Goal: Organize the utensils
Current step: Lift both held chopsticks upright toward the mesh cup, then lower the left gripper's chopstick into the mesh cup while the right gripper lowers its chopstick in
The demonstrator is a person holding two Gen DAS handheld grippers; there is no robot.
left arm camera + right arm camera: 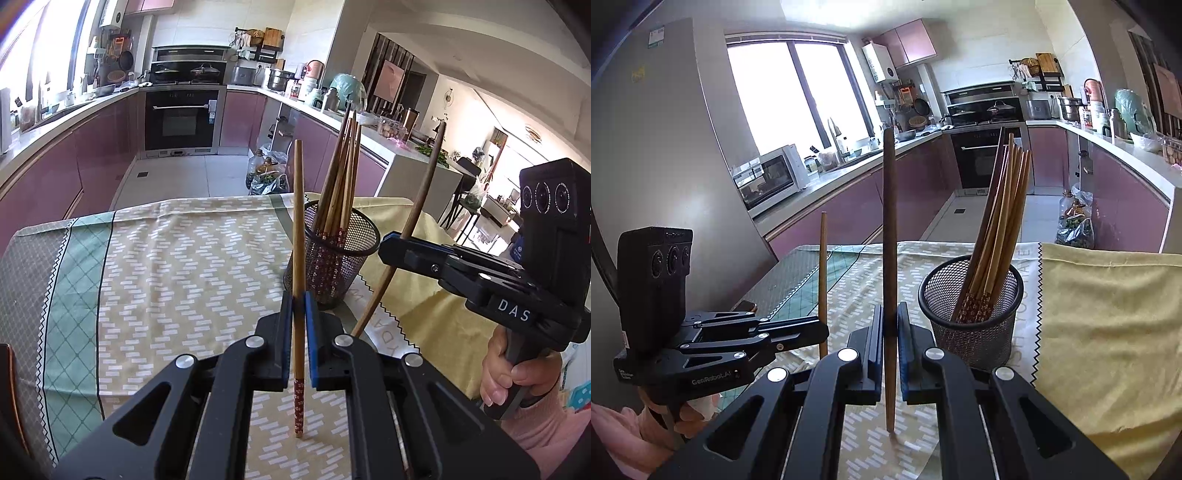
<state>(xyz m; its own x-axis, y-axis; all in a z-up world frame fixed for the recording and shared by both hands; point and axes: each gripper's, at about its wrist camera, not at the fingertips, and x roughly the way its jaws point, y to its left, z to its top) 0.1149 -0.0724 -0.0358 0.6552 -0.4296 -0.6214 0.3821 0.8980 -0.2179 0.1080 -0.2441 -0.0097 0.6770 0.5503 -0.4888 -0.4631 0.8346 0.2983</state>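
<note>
The left gripper point(298, 295) is clamped narrow on a light chopstick point(298, 236) that stands upright, its red-patterned tip touching the patterned cloth point(177, 258) on the bench. The right gripper point(890, 314) pinches a darker chopstick point(889, 229), also upright with its tip on the cloth. Just beside both, a black mesh cup point(975, 332) holds a leaning bundle of chopsticks point(1001, 221). A yellow cloth point(1108, 332) lies right of the cup.
</note>
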